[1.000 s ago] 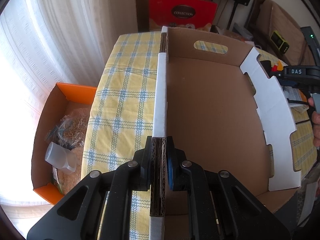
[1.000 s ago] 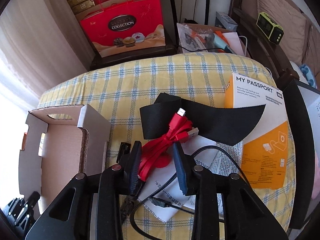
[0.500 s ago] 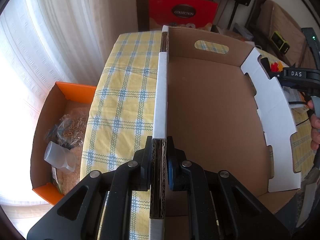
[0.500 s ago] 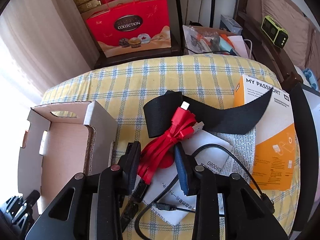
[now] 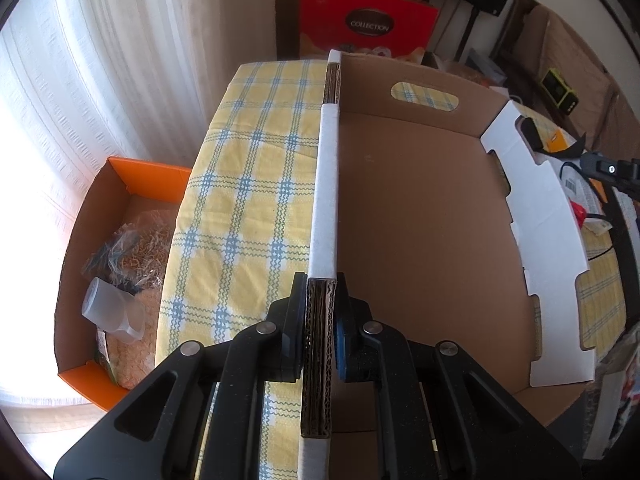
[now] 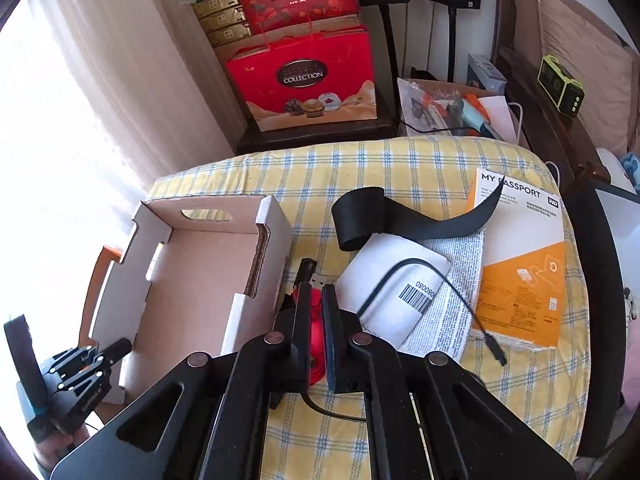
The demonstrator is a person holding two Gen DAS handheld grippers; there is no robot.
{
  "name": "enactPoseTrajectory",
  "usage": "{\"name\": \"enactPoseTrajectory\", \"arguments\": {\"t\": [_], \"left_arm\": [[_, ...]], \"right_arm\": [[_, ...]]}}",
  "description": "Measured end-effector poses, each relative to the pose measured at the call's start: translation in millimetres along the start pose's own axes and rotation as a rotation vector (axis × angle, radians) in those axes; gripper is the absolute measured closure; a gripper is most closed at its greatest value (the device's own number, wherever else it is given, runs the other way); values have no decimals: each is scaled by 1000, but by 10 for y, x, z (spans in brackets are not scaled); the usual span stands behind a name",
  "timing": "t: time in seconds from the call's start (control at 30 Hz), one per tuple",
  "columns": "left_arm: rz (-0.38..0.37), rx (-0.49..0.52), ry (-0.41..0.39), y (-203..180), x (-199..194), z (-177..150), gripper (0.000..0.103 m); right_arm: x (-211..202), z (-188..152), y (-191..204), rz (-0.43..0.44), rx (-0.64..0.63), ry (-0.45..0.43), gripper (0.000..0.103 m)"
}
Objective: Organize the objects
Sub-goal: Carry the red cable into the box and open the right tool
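Observation:
My left gripper (image 5: 320, 280) is shut on the near wall of an open cardboard box (image 5: 328, 184), brown and bare inside; it also shows at the lower left of the right wrist view (image 6: 100, 356). My right gripper (image 6: 316, 292) hangs just right of the box (image 6: 192, 272). Its jaws are closing, and the pads press on a bundled red USB cable (image 6: 316, 336) whose metal plug (image 6: 318, 279) pokes out past the fingertips. The bundle is lifted off the checked tablecloth (image 6: 360, 168).
A black strap (image 6: 400, 220), a white leaflet with a barcode (image 6: 396, 280), a thin black cable (image 6: 460, 300) and an orange-and-white My Passport carton (image 6: 528, 248) lie right of the box. An orange box (image 5: 120, 240) sits on the floor at the left. Red gift bags (image 6: 308, 80) stand behind the table.
The right gripper's jaws closed on the red cable bundle and raised it off the strap and leaflet, moving left toward the box. The left gripper kept its hold without moving.

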State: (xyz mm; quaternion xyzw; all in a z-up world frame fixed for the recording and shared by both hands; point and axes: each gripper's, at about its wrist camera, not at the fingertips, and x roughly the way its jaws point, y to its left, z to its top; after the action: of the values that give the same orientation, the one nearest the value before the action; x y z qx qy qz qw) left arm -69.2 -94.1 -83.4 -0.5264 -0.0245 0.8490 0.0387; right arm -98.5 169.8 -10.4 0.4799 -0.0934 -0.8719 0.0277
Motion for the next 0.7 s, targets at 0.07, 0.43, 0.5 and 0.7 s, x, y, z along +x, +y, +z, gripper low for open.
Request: {"name": "enactPoseTrajectory", "arguments": {"t": [0.07, 0.43, 0.5, 0.7], "left_arm": [[4, 4, 0, -8, 2, -5, 92], [8, 6, 2, -13, 1, -8, 92], [10, 7, 4, -17, 7, -5, 92], [7, 5, 4, -15, 6, -1, 92]], "right_arm": [[20, -18, 25, -27, -14, 2, 92], [529, -256, 136, -82, -117, 116, 61], [531, -265, 97, -72, -103, 116, 63], [424, -239, 23, -7, -81, 109, 76]]}}
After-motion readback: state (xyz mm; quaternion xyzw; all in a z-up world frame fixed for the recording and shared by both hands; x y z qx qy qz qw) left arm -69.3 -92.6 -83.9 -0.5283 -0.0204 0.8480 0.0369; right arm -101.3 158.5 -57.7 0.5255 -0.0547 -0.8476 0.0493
